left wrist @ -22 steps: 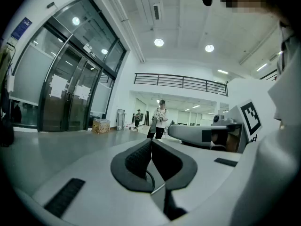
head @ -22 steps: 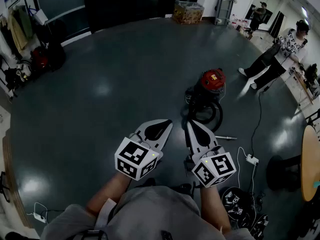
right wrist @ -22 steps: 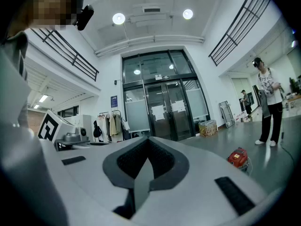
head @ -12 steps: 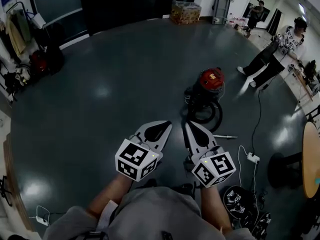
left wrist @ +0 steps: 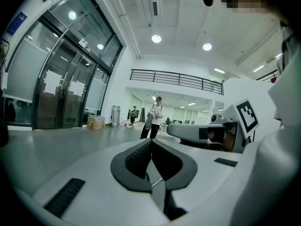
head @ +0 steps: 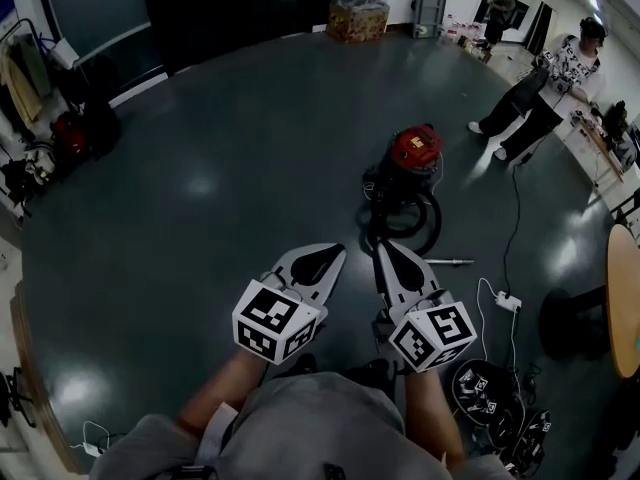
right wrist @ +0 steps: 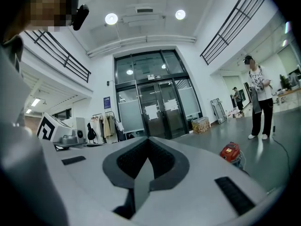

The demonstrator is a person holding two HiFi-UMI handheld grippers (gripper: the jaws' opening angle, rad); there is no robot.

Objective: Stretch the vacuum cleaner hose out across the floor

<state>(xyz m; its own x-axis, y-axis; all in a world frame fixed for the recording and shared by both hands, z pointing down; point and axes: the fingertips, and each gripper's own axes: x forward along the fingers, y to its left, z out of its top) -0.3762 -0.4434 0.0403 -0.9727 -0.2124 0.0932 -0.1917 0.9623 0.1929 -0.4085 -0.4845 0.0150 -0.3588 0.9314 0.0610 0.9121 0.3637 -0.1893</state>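
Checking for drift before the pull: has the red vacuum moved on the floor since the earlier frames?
No. The vacuum cleaner keeps its place against the metal wand and power strip; only the head view has shifted.

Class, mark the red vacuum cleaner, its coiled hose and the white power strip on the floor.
red vacuum cleaner (head: 415,148), head view, its red top.
coiled hose (head: 437,226), head view, right side of the loop.
white power strip (head: 507,300), head view, its middle.

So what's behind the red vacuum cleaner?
Only floor behind the vacuum cleaner, up to a box by the dark doors. Its own rear side is hidden.
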